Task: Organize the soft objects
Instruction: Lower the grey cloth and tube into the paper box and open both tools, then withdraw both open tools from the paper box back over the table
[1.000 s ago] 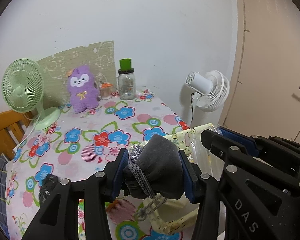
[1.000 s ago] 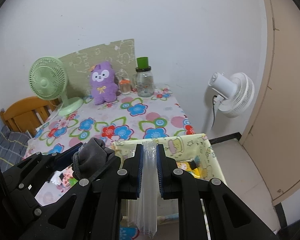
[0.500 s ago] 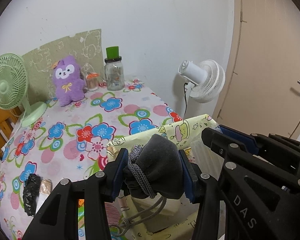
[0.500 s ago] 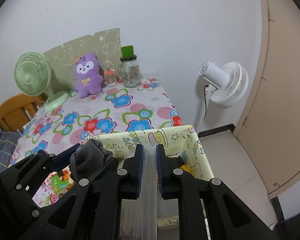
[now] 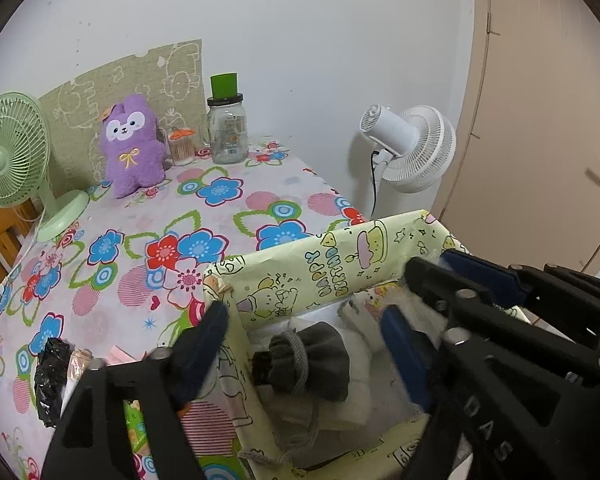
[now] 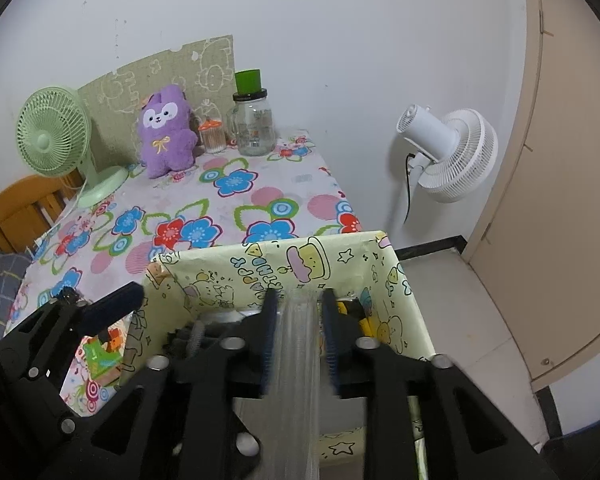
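Note:
A grey drawstring pouch [image 5: 314, 360] lies inside the yellow cartoon-print box [image 5: 320, 268], on pale soft items. My left gripper [image 5: 306, 344] is open just above the pouch, its fingers [image 5: 204, 340] spread over the box's left part. My right gripper [image 6: 298, 334] is shut on a clear plastic bag [image 6: 296, 380] that hangs down over the same box [image 6: 260, 264]. A purple plush toy [image 5: 132, 146] sits at the back of the floral table [image 5: 148, 216]; it also shows in the right wrist view [image 6: 166, 136].
A green fan [image 5: 12, 164], a glass jar with a green lid [image 5: 226, 128] and a small orange-capped jar [image 5: 182, 146] stand at the back. A black wrapped item [image 5: 50, 380] lies front left. A white fan [image 5: 414, 148] and a beige door [image 5: 540, 120] are right.
My left gripper has opened and let go of the grey pouch, which dropped into the yellow box. Both grippers moved over the box. The right stays shut on the plastic bag.

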Motion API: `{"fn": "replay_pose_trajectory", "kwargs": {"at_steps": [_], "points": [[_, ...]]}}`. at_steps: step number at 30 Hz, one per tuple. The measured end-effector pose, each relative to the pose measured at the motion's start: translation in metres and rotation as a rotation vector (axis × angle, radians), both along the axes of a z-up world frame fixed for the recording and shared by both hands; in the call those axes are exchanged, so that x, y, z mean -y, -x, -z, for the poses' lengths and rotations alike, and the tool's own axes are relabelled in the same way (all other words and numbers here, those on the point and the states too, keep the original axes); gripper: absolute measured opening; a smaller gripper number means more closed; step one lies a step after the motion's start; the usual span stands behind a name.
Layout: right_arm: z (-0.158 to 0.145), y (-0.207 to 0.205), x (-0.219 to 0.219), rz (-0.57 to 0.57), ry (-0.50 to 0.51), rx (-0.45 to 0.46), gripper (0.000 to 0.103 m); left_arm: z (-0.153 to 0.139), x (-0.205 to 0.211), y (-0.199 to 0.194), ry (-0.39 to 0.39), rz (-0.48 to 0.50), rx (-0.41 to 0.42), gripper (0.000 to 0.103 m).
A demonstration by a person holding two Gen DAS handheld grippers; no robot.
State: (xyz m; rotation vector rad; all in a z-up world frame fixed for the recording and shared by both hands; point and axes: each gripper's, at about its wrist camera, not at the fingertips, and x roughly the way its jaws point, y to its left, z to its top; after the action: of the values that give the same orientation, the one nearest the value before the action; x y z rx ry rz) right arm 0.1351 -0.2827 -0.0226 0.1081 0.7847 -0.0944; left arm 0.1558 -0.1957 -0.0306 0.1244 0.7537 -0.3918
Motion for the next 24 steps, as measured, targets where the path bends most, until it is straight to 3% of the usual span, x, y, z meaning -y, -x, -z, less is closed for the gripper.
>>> {"fn": "replay_pose_trajectory", "kwargs": {"at_steps": [2, 3, 12, 24], "points": [[-0.001, 0.002, 0.0, 0.006, -0.003, 0.008, 0.064, -0.002, 0.0, 0.004, 0.0, 0.012, 0.009, 0.088], [-0.002, 0.004, 0.0, 0.011, -0.002, 0.02, 0.069, -0.003, -0.001, 0.005, -0.003, 0.012, 0.015, 0.09], [-0.014, 0.018, -0.008, 0.019, 0.007, 0.062, 0.083, -0.014, -0.01, 0.017, -0.017, -0.002, 0.046, 0.098], [-0.03, 0.04, -0.029, 0.01, 0.015, 0.11, 0.086, -0.028, -0.029, 0.04, -0.018, -0.004, 0.084, 0.1]]}}
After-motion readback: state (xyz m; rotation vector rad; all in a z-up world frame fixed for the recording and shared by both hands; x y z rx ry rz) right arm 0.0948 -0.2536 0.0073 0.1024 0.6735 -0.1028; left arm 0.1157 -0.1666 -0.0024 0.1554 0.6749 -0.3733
